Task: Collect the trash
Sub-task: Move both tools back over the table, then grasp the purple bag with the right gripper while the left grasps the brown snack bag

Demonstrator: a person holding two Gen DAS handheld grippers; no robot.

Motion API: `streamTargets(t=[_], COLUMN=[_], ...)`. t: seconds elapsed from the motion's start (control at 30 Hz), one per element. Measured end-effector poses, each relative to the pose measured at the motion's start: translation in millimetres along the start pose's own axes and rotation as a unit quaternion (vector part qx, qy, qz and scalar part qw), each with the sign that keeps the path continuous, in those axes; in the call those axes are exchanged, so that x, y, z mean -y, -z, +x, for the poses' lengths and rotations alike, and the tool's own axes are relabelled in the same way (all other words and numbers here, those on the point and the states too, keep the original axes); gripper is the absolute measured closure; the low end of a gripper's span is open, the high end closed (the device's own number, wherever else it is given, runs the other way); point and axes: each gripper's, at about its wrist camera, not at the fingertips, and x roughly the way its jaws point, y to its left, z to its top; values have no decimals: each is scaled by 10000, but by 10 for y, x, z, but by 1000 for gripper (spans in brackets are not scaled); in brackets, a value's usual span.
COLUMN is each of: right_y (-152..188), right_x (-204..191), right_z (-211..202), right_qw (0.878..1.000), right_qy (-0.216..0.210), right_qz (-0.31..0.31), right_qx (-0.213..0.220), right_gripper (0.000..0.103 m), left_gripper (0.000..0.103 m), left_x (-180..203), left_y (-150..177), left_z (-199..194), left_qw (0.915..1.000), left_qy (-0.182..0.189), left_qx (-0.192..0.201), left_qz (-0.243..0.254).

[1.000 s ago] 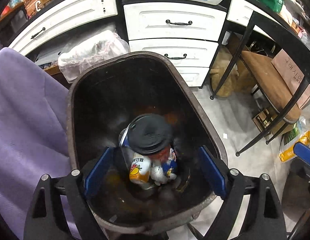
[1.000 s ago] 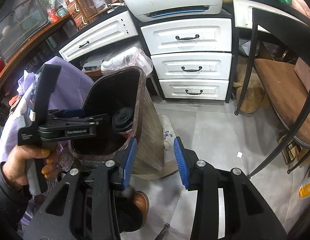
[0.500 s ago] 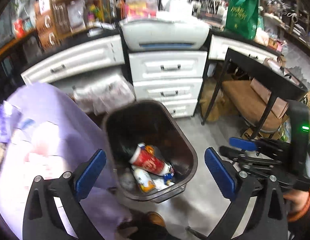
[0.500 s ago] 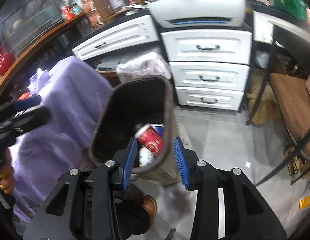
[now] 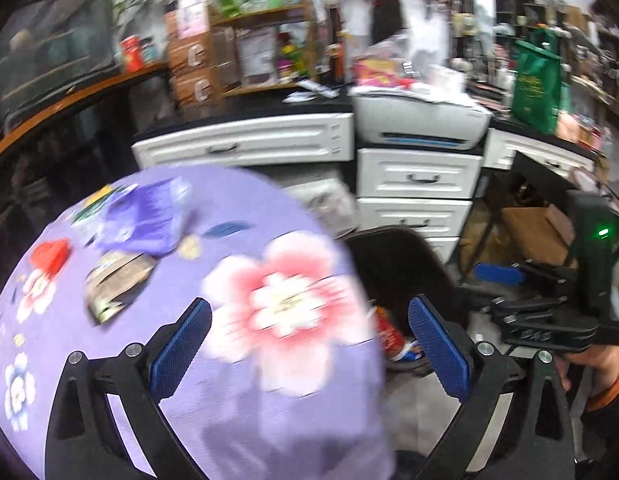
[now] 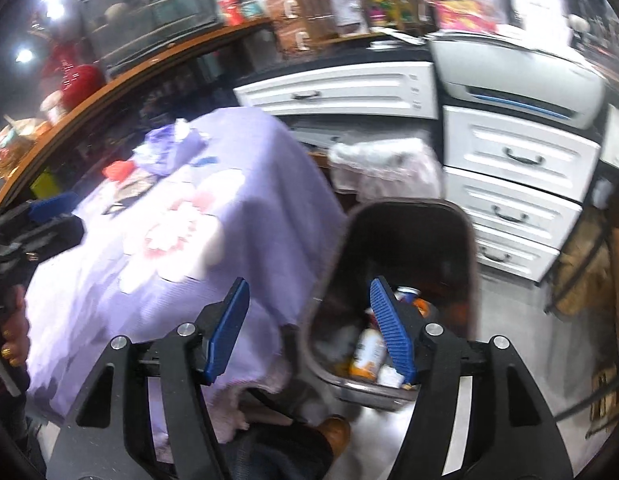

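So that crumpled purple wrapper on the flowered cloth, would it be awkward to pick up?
Probably a little. The crumpled purple wrapper looks thin and creased, so it would likely flex and flatten rather than hold its shape. It seems light, so a nudge might slide it across the purple flowered tablecloth. It shouldn't roll.

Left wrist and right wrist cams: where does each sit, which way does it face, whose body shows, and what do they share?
Left wrist: sits on the left gripper, looks down over the purple tablecloth toward the drawers; shows its own fingers, open and empty, plus the right gripper in a hand.
Right wrist: sits on the right gripper, looks down at the bin; its fingers are opening, empty; a shoe and the left gripper at the left edge show.
Shared: tablecloth, bin, drawers, printer.
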Motion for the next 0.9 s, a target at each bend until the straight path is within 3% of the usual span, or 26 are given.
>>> streamTargets(t=[0.2,0.4,0.57,0.83,0.9], right_y=[-147,-258,-311,-414,-430], right_x=[-460,-751,-912,-1028,-1062], right_z=[176,265,330,421,438], right_qw=[9990,9977,9968,9962,9959], right_qy=[-225,-285,-259,-130,-105], right_qz=[-383,-616,-748,-840,-885], right_qx=[-65,-86,-142,-174,-154], right_gripper=[39,39,39,39,39], left_gripper=[5,5,5,6,12], left_x=[-845,-1722,-2176,-2060,-2032], left_y=[78,27,-31,-42,-16], left_z=[26,302,689,949,976], left_qw=[9964,9822,9736,9794,9803], left_qy=[-607,-1255,-837,-619,-644], left_qx=[-187,-583,-893,-1067,-1045], left_qz=[-555,-1270,-1929,-1597,-1546])
